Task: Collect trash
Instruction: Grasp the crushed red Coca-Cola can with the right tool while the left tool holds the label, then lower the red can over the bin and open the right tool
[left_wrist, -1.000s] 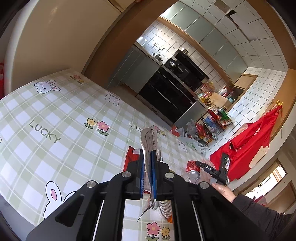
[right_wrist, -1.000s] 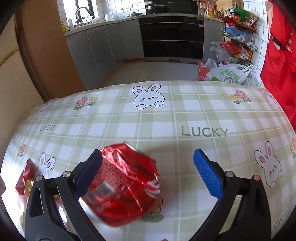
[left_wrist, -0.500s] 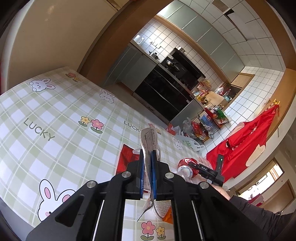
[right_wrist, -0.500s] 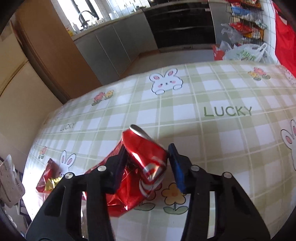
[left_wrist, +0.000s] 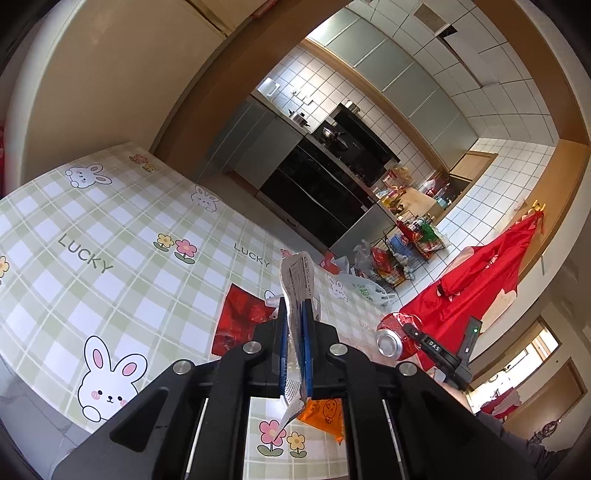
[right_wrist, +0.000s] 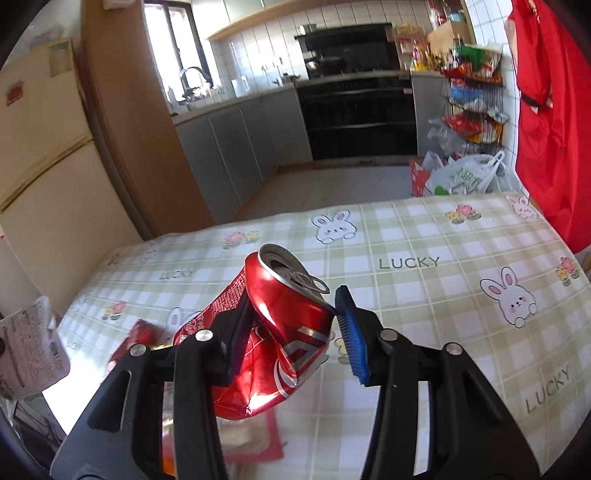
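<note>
My left gripper (left_wrist: 294, 325) is shut on a white printed paper wrapper (left_wrist: 297, 284) and holds it above the table; the wrapper also shows at the left edge of the right wrist view (right_wrist: 29, 347). My right gripper (right_wrist: 291, 328) is shut on a crushed red drink can (right_wrist: 284, 325), lifted off the checked tablecloth (right_wrist: 424, 295). The can and right gripper show in the left wrist view (left_wrist: 397, 338). A red foil wrapper (left_wrist: 240, 321) and an orange wrapper (left_wrist: 325, 415) lie on the table below the left gripper.
A red wrapper (right_wrist: 136, 336) lies on the table at the left, and a pink-edged packet (right_wrist: 251, 435) lies under the can. The table's far edge faces the kitchen floor, where plastic bags (right_wrist: 461, 177) and a wire rack (right_wrist: 472, 92) stand.
My right gripper closed on the red can and lifted it off the table. My left gripper kept holding the paper wrapper and shifted slightly.
</note>
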